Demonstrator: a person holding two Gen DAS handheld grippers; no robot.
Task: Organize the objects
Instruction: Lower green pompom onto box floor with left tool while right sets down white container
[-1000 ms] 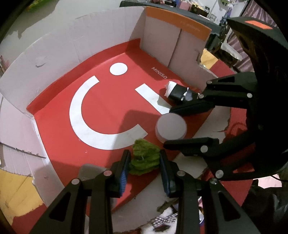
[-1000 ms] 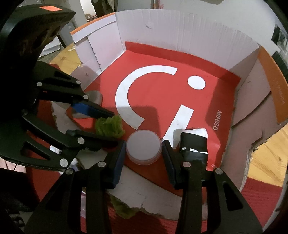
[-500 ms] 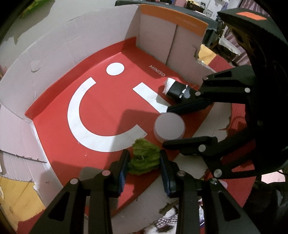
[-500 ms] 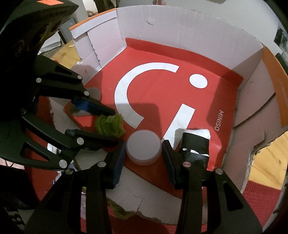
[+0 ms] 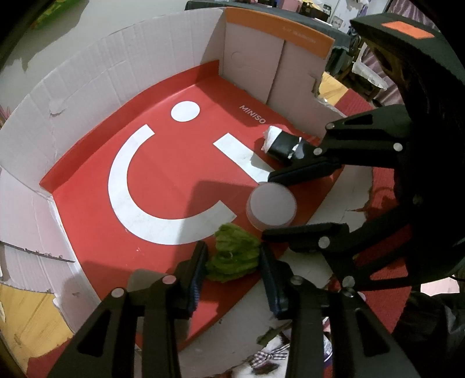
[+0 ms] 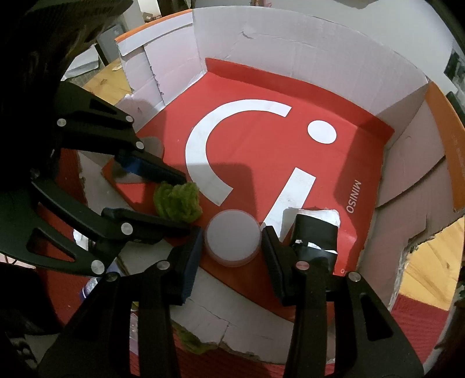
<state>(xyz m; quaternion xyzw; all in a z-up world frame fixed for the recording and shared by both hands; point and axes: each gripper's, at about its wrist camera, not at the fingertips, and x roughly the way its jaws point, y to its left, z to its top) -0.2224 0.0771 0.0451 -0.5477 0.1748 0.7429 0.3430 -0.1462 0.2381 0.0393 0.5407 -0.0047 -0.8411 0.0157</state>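
A fuzzy green cloth [image 5: 234,256] lies on the red floor of an open cardboard box [image 5: 116,87], between the fingers of my left gripper [image 5: 232,272], which is open around it. A round white lidded container [image 6: 232,237] sits beside it, between the fingers of my right gripper [image 6: 232,256], also open. A black-and-white wrapped packet [image 6: 315,232] lies just right of the container. In the left wrist view the container [image 5: 271,203] and packet [image 5: 283,144] show with the right gripper [image 5: 268,203] around the container. In the right wrist view the cloth [image 6: 178,202] shows between the left gripper's fingers [image 6: 162,171].
The box has white cardboard walls [image 6: 290,49] with an orange-edged flap [image 5: 276,26] and a torn low front edge [image 6: 209,319]. A red mat [image 6: 418,328] and wooden floor [image 6: 430,261] lie outside the box. A checked fabric item [image 5: 267,356] lies below the front edge.
Both grippers have shifted slightly relative to the box. The cloth and container stay between the open fingers. Nothing was gripped or released.
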